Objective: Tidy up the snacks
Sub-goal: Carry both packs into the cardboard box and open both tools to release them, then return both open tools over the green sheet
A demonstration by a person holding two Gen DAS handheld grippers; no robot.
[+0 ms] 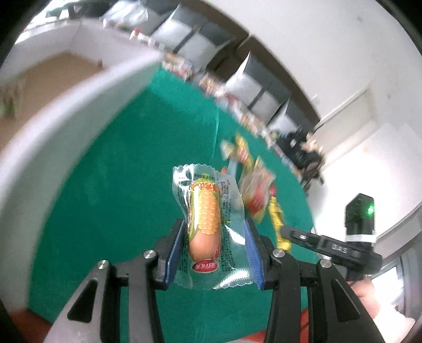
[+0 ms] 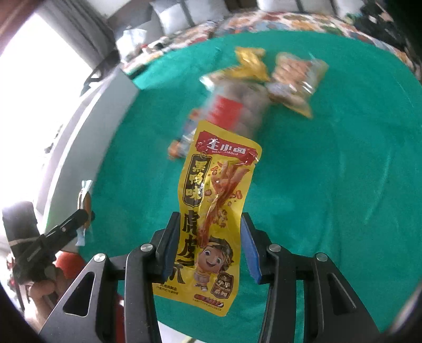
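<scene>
My left gripper [image 1: 215, 232] is shut on a clear-wrapped corn sausage [image 1: 207, 224] and holds it above the green tablecloth [image 1: 118, 171]. My right gripper [image 2: 211, 232] is shut on a yellow chicken-feet snack packet [image 2: 213, 211], also held above the cloth. A blurred pile of snack packets [image 2: 253, 87] lies on the cloth beyond it, and shows in the left wrist view [image 1: 253, 179] too. The right gripper appears at the right of the left wrist view [image 1: 329, 245]; the left gripper with its sausage appears at the left of the right wrist view [image 2: 79, 216].
A white box [image 1: 66, 105] with a brown inside stands to the left on the table. Its wall shows in the right wrist view [image 2: 87, 126]. A patterned surface [image 2: 277, 18] and grey cushions [image 1: 184, 34] lie beyond the table's far edge.
</scene>
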